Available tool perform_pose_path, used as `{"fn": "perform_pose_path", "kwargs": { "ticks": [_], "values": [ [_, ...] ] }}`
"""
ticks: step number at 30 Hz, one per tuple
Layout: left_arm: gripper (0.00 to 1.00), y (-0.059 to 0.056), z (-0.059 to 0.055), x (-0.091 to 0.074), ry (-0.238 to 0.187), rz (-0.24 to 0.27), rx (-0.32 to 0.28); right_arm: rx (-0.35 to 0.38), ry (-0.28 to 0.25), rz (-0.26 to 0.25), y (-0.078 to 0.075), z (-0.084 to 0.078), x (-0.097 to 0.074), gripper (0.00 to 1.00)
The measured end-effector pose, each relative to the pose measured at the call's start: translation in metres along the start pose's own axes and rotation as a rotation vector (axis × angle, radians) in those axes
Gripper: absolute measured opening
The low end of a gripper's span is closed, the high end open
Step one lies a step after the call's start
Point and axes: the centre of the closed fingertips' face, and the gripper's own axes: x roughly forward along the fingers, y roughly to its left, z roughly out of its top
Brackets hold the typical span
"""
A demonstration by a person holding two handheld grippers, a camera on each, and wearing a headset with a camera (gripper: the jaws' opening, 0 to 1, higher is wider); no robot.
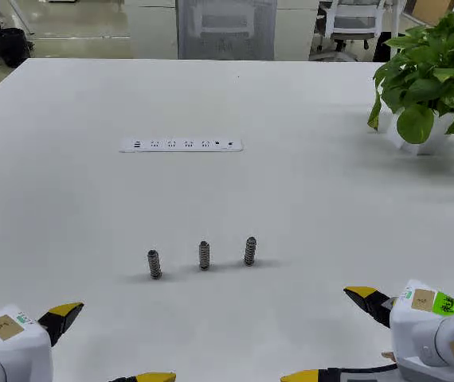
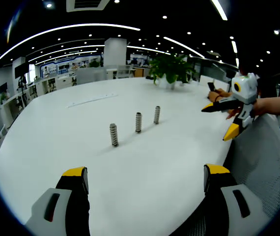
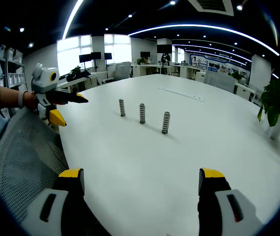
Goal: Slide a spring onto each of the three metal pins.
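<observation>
Three upright metal pins stand in a row on the white table, each with a dark spring around it: left, middle, right. The same row appears in the left gripper view and the right gripper view. My left gripper is at the near left edge, open and holding nothing. My right gripper is at the near right, also open and holding nothing. Both are well short of the pins. Each gripper appears in the other's view: the right, the left.
A white power strip lies flat beyond the pins. A potted green plant stands at the far right of the table. Office chairs are past the far edge. A grey mesh chair is at the near edge.
</observation>
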Motion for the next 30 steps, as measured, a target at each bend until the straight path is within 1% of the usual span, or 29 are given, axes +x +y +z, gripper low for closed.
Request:
{"fn": "perform_pose_path", "kwargs": {
  "ticks": [9,15,21,30],
  "values": [
    [1.00,0.0017,-0.0009,-0.0002,-0.003,0.001,-0.003,0.000,0.002,-0.002,-0.0003,-0.0005,-0.0003,0.98],
    [1.00,-0.0007,0.0013,-0.0011,-0.003,0.002,-0.003,-0.001,0.004,-0.001,0.0001,-0.0005,-0.0006,0.99],
    [1.00,-0.0003,0.0015,-0.0015,-0.004,0.003,-0.006,0.008,-0.004,-0.003,0.0000,0.0011,-0.0008,0.99],
    [1.00,0.0025,0.0002,-0.0017,-0.005,0.007,-0.007,0.006,-0.001,-0.004,-0.0007,0.0001,-0.0007,0.99]
  ]
}}
